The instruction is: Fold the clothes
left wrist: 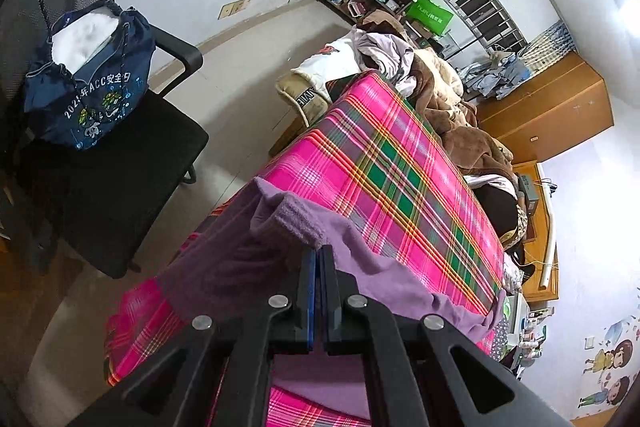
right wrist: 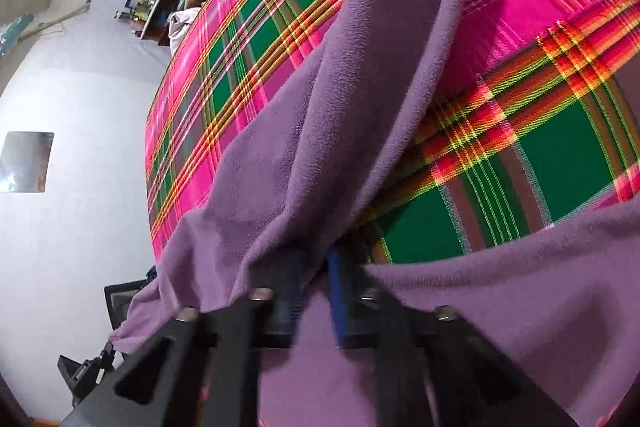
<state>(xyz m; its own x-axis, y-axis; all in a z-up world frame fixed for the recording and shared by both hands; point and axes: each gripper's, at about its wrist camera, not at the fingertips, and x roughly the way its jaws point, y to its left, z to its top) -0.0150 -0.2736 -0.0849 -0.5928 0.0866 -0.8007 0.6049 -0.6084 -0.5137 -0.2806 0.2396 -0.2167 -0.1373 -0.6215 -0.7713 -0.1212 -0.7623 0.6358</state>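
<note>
Garment: purple fleece garment (left wrist: 360, 259), soft and napped, draped across the near part of a bed; what kind of garment it is cannot be told.
Bed: covered with a pink, green and yellow plaid sheet (left wrist: 400, 163); the far end is heaped with brown blankets (left wrist: 448, 99) and other loose clothes.
Left gripper (left wrist: 318, 255): jaws pressed together, pinching a ribbed edge of the fleece, probably a cuff or hem; cloth hangs from the pinch down the bed's side.
Right gripper (right wrist: 316, 259): fleece falls over and between the fingers; the left finger is buried in cloth, the blue pad of the other shows. The jaws look nearly together with fabric in the gap, so probably a pinch, though motion blur makes it uncertain.
Why held so: two pinches apart on one edge let the cloth be carried as a sheet rather than a bunch, my reading.
Fold state: a band of fleece runs away over the plaid while another sweep lies nearer the right gripper, so part appears lifted or doubled. This fits either spreading it flat or carrying one edge over.
Risk: fleece slipping from a shallow pinch.
Room: black office chair (left wrist: 120, 163) with a navy drawstring bag (left wrist: 92, 83) beside the bed.
</note>
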